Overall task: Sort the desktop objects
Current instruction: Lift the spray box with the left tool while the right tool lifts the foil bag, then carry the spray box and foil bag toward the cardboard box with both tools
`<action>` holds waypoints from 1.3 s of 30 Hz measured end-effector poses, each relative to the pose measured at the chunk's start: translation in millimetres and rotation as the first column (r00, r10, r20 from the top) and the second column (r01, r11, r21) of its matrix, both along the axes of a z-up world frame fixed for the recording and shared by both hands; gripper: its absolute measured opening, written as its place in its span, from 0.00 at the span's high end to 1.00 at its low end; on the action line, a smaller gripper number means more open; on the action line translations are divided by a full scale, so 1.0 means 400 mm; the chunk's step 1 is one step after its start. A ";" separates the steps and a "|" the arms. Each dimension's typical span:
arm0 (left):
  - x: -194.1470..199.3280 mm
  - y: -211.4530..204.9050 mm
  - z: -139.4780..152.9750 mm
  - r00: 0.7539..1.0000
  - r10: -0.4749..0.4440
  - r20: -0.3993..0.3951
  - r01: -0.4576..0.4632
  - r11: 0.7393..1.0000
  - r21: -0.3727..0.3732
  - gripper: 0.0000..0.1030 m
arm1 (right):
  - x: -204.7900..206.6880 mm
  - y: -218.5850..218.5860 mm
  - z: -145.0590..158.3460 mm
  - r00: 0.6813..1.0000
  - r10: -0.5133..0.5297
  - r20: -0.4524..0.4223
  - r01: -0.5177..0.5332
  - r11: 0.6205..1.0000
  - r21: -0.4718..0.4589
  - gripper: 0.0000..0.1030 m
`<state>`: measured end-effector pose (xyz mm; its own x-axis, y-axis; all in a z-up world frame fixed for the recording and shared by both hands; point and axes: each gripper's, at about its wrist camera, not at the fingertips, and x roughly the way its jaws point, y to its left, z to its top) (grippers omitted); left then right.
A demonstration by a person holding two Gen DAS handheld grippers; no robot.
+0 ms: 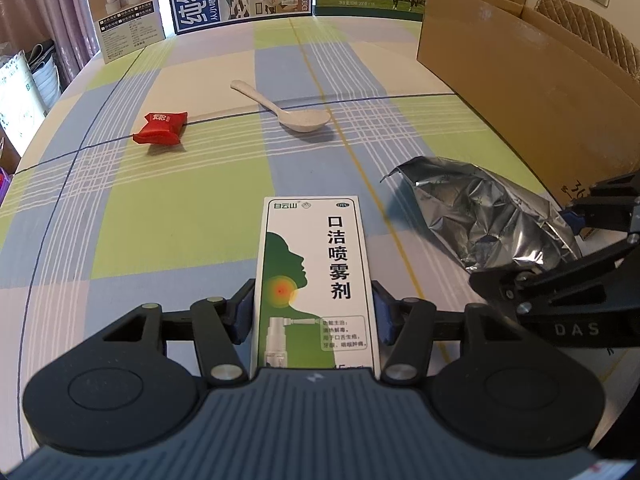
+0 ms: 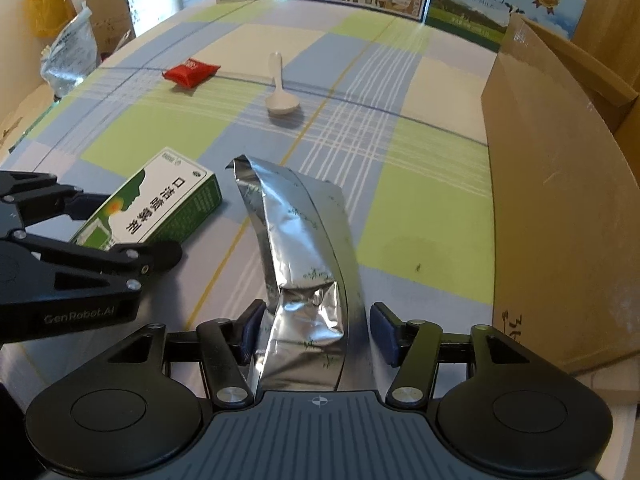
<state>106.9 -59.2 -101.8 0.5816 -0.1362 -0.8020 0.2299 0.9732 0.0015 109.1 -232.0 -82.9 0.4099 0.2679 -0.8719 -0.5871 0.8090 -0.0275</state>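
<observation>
Fig.: I hold L gripper (image 1: 314, 312) clamped on spray box (image 1: 314, 280), R gripper (image 2: 316, 330) around foil pouch (image 2: 304, 248), grip unclear, presumably for carton (image 2: 560, 200) at table's right edge.

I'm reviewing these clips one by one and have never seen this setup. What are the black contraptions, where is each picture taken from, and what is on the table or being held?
No robot here: a person holds a two-finger gripper in each hand, each carrying a wide-angle camera looking along its fingers. One picture comes from the left gripper, whose pads press both sides of a white-and-green medicine box. The other comes from the right gripper, straddling a crumpled silver foil bag; its right pad stands clear of the foil, so no firm grip shows. Each gripper also appears at the edge of the other's picture. On the checked tablecloth lie a red snack packet and a white spoon. An open cardboard box stands at the right.
</observation>
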 end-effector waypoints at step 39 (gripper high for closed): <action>-0.017 -0.018 0.018 1.000 -0.005 0.004 0.005 1.000 -0.024 0.51 | -0.003 -0.063 0.051 0.989 -0.145 0.030 0.137 0.973 0.188 0.60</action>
<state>100.3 -66.3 -94.8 0.5838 -0.1586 -0.7962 0.2348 0.9718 -0.0214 107.9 -257.3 -62.6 0.4916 0.3594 -0.7932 -0.4683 0.8771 0.1072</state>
